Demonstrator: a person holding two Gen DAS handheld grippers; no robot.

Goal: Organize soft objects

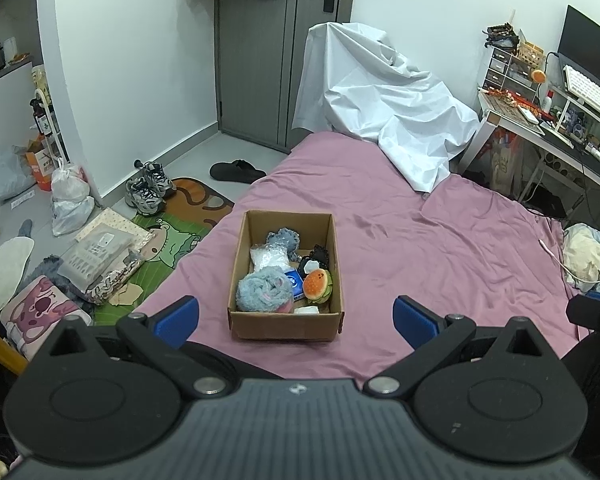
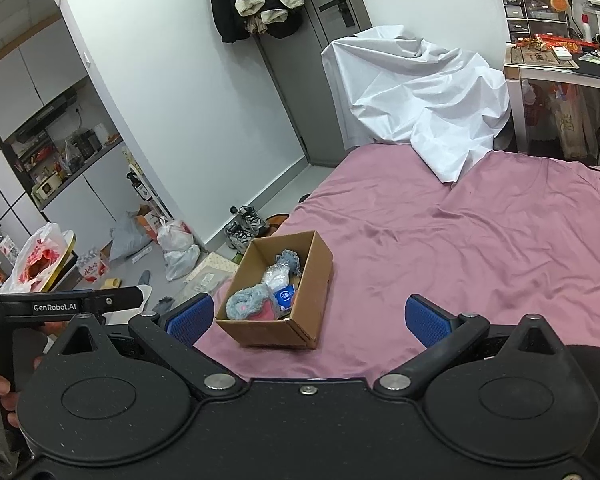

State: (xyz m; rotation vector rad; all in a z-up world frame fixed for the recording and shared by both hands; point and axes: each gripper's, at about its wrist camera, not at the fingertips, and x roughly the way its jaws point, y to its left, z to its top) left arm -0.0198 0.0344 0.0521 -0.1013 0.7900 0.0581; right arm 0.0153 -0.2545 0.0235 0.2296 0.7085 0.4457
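In the left wrist view, the left gripper [image 1: 296,318] hangs above the pink bed [image 1: 420,240] with its blue fingers [image 1: 178,318] spread wide and holding nothing, and just ahead of them a cardboard box [image 1: 286,326] sits on the sheet, packed with a fluffy blue-grey toy [image 1: 262,290], a burger plush [image 1: 318,285], a clear bag [image 1: 270,256] and other small soft things. In the right wrist view, the right gripper [image 2: 308,318] is likewise wide open and empty over the bed, the same box lying ahead and left of centre, near the bed's edge, while a white sheet [image 2: 420,96] is draped at the far end.
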